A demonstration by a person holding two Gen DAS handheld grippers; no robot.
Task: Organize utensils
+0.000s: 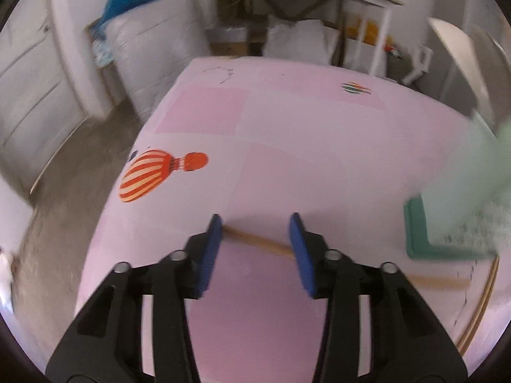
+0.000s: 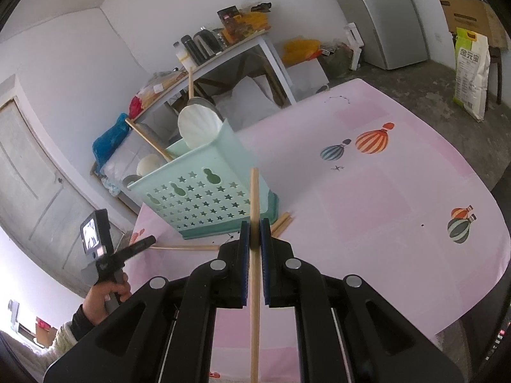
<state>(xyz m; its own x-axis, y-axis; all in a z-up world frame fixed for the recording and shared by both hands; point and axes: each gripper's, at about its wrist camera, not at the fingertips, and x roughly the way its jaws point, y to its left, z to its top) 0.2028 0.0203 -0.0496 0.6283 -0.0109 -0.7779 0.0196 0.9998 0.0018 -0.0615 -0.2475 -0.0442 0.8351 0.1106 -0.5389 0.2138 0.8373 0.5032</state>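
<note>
Blue pads of the right gripper [image 2: 254, 234] press from both sides on a wooden chopstick [image 2: 254, 255], which stands nearly upright between them, its upper end reaching in front of the mint-green utensil basket [image 2: 204, 191]. That basket, pierced with star and gourd shapes, stands on the pink table [image 2: 383, 207] just beyond the gripper, tilted in this fisheye view; a white ladle-like scoop [image 2: 198, 127] and other wooden handles stick out of its top. More chopsticks [image 2: 282, 223] lie on the cloth touching the basket's darker green base.

Only the right wrist view shows the person's left hand [image 2: 107, 300] wrapped around the handle of the other tool at lower left, and the basket in full.

From the left wrist view, the left gripper [image 1: 257, 226] hangs over the table with its jaws apart; a single chopstick [image 1: 258, 239] lies on the cloth and crosses the gap between the pads without being pinched. This picture is blurred, and the basket appears only as a green corner at the right edge [image 1: 415, 233]. An orange striped balloon print [image 1: 150, 175] marks the cloth to the left, a detail that the other view shows at the far side.
</note>
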